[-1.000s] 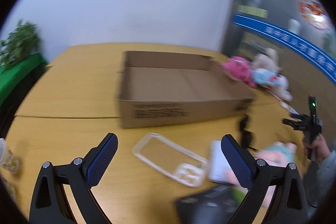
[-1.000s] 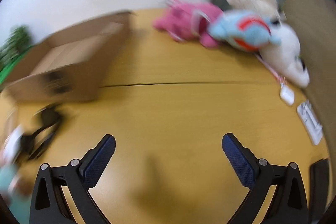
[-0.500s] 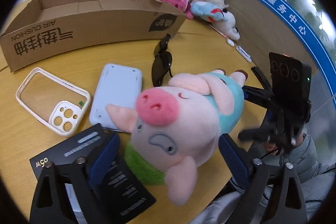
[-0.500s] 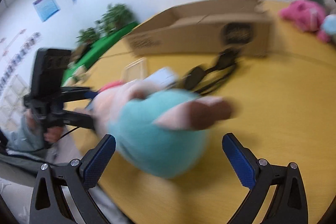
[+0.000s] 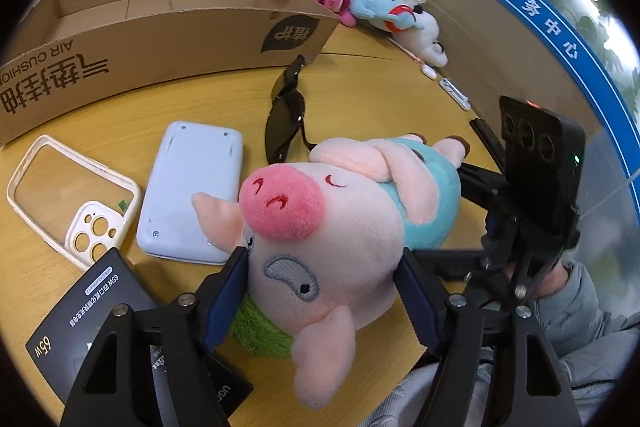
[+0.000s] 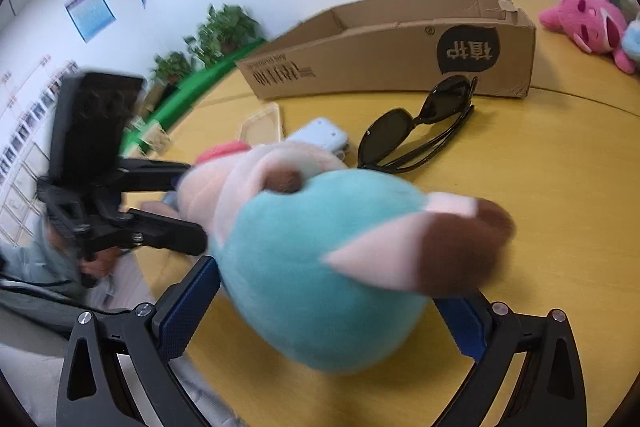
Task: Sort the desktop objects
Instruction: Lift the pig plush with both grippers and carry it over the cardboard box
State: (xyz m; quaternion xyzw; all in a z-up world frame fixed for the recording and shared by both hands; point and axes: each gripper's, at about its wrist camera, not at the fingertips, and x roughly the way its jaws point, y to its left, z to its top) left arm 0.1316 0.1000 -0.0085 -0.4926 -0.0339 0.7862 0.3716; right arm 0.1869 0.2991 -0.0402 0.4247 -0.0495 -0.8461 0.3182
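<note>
left tongs [image 5: 322,297] closing round plush pig's [image 5: 320,227] head

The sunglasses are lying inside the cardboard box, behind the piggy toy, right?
Not quite. The sunglasses lie on the table in front of the cardboard box, outside it, behind the piggy toy. The right wrist view shows this clearly.
</note>
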